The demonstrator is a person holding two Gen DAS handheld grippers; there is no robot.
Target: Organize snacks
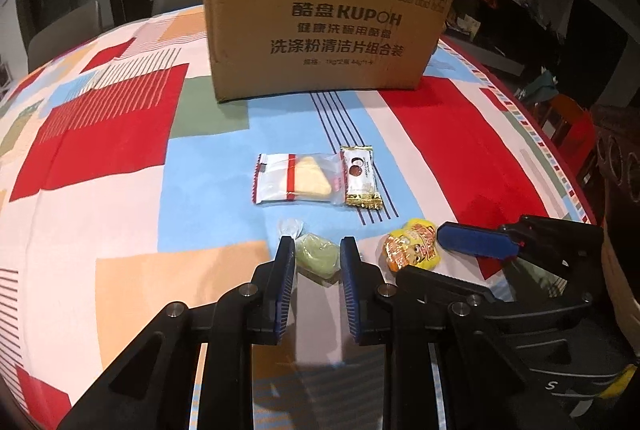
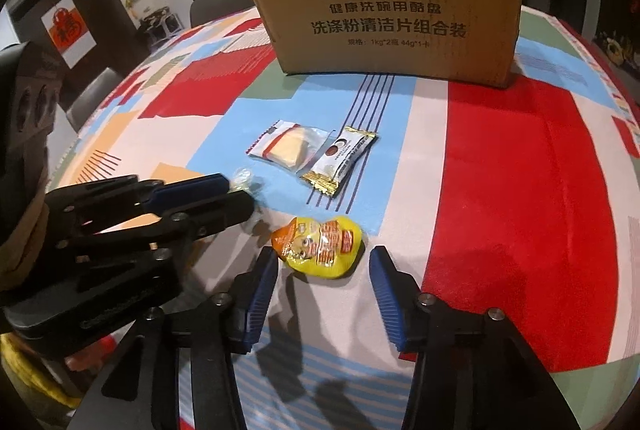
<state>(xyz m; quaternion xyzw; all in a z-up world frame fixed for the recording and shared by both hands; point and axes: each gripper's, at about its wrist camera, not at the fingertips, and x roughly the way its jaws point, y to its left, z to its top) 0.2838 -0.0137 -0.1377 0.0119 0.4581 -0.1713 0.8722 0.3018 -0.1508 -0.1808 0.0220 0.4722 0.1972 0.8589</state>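
The cardboard box (image 1: 320, 18) stands toward the far edge of the patterned surface (image 1: 100, 150). Nearer lie a clear-wrapped pastry (image 1: 298, 179) and a small chocolate packet (image 1: 361, 177). The left gripper (image 1: 318, 250) straddles a green wrapped candy (image 1: 318, 259), pads close but contact unclear. The right gripper (image 2: 324, 262), spread wide, has the yellow snack packet (image 2: 318, 247) just ahead between its fingers.
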